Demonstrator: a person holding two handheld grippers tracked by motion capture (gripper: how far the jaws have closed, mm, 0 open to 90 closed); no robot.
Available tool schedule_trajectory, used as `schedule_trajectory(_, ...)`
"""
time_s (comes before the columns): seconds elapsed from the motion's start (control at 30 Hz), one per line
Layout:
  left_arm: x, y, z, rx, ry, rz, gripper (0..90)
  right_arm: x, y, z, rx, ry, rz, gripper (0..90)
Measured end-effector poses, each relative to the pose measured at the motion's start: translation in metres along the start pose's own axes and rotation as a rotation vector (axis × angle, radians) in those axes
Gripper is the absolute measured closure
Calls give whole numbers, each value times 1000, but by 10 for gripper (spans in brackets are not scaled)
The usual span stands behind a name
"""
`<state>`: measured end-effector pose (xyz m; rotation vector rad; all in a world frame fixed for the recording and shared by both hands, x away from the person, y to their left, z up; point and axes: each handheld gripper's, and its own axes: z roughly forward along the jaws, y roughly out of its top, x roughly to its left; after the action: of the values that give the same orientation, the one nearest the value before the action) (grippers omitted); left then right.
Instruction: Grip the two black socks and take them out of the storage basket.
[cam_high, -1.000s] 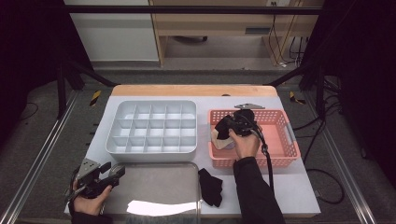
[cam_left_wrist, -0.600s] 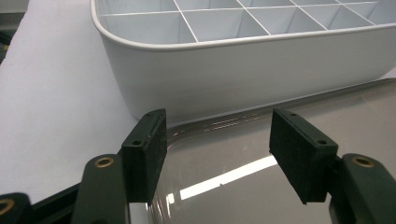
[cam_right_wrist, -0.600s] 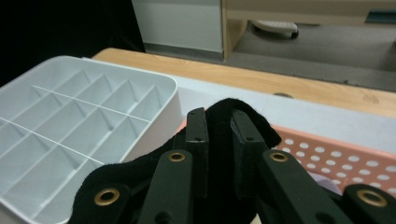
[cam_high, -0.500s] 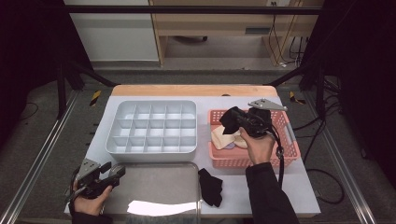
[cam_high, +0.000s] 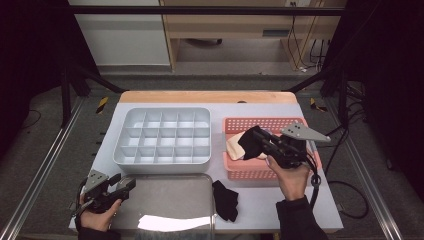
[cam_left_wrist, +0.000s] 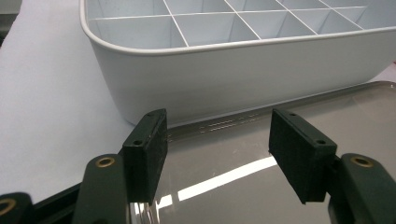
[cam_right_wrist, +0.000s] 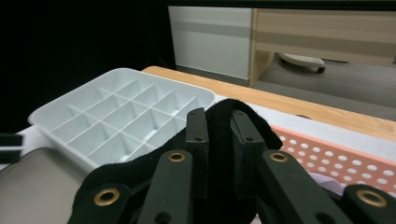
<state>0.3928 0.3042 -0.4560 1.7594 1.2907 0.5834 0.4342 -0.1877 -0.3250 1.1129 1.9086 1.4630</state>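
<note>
My right gripper (cam_high: 256, 137) hangs over the pink basket (cam_high: 250, 173), shut on a black sock (cam_high: 247, 143) that dangles from its jaws. In the right gripper view the black sock (cam_right_wrist: 223, 110) bulges up between the two pads and drapes down to the left of my right gripper (cam_right_wrist: 219, 127). A beige cloth (cam_high: 233, 148) lies in the basket under it. My left gripper (cam_high: 125, 184) rests at the front left, open, jaws wide apart over the corner of the metal tray (cam_high: 165, 200). Nothing is between the jaws of my left gripper (cam_left_wrist: 217, 140).
A white divided tray (cam_high: 160, 161) stands mid-table, left of the basket; its wall (cam_left_wrist: 243, 74) is just beyond my left jaws. A second black sock (cam_high: 226, 200) lies on the table right of the metal tray. The table's wooden far edge (cam_high: 200, 96) runs behind.
My right gripper has moved to the right and upward over the basket with the black sock in it. The left gripper has stayed put.
</note>
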Motion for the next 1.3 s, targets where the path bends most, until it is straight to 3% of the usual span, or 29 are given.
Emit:
schedule_trajectory(0.13, -1, 0, 0, -1, -3, -1, 370, 8, -8, -12, -14, 38, -11, 794)
schedule_trajectory(0.37, -3, 1, 0, -4, -16, -1, 370, 21, -30, -22, 25, 97, -27, 794)
schedule_trajectory(0.6, -5, 1, -1, -9, -26, 0, 371, 30, -47, -34, 49, 120, -34, 793)
schedule_trajectory(0.93, -8, 3, -2, -21, -40, -1, 372, 23, -86, -48, 131, 80, 11, 790)
schedule_trajectory(1.3, -13, 5, -3, -28, -70, 3, 389, -3, -135, -25, 281, -17, 75, 778)
